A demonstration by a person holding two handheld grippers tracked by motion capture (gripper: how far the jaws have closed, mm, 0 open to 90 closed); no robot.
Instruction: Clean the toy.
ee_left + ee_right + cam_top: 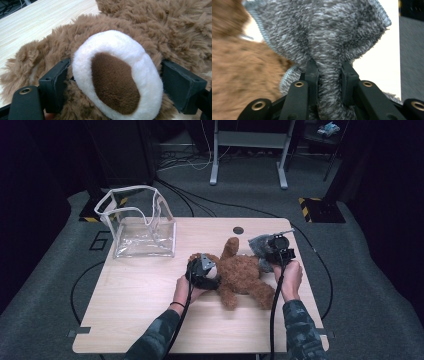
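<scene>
A brown teddy bear (245, 272) lies on the wooden table (150, 310), right of centre. My left gripper (202, 270) sits at the bear's head. In the left gripper view its jaws press on both sides of the white muzzle (117, 50) with the brown nose, so the left gripper (115, 82) is shut on it. My right gripper (275, 249) is at the bear's far right side, shut on a bunched fold of grey fuzzy cloth (257, 244). In the right gripper view the grey cloth (324, 30) fans out above the pinching right gripper (329, 72), with brown bear fur (237, 75) to the left.
A clear plastic bag (142, 227) with white-trimmed handles stands open at the table's far left corner. A dark round hole (238, 230) marks the far edge of the table. Cables run over the grey carpet around the table, and a metal stand is beyond it.
</scene>
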